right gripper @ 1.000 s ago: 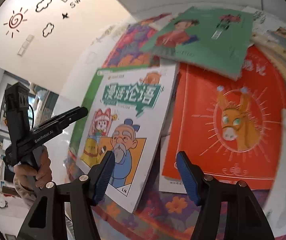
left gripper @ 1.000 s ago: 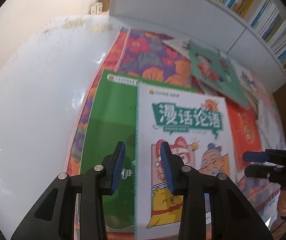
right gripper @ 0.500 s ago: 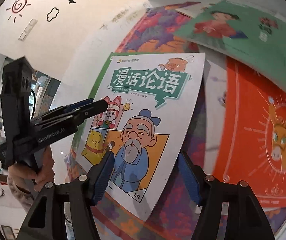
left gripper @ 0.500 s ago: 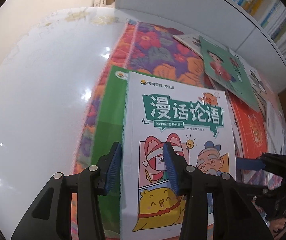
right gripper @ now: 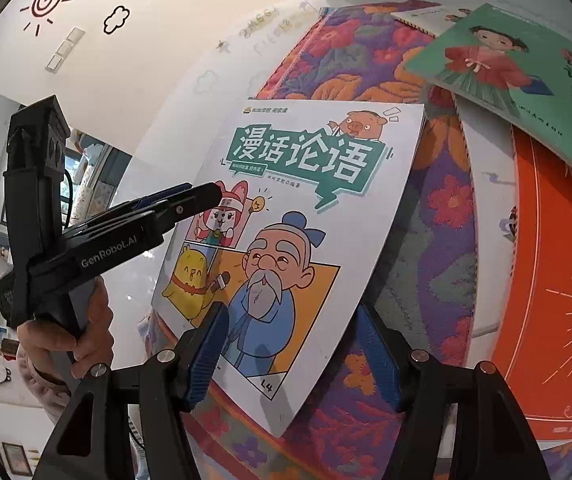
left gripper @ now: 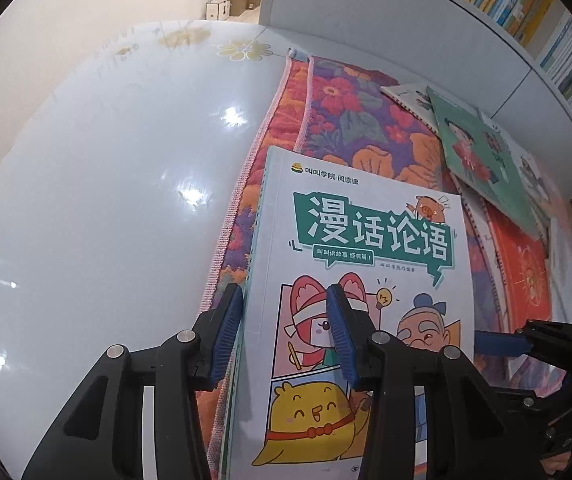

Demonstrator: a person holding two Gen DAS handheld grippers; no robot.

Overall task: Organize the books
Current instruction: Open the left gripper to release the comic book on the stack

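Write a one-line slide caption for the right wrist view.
Both tools straddle opposite edges of the white comic book above the floral mat; orange book and green book lie alongside.

White cartoon-cover book (left gripper: 366,280) lies face-up atop a green-edged book (left gripper: 255,248), other books (right gripper: 558,280) beside.

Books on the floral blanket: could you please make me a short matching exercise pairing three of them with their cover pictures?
Things:
1. white book
2. green book
3. orange book

Cover pictures:
A. horse head inside a sunburst
B. girl in a red top
C. old man with a white beard, in a blue robe

Pairs: 1-C, 2-B, 3-A
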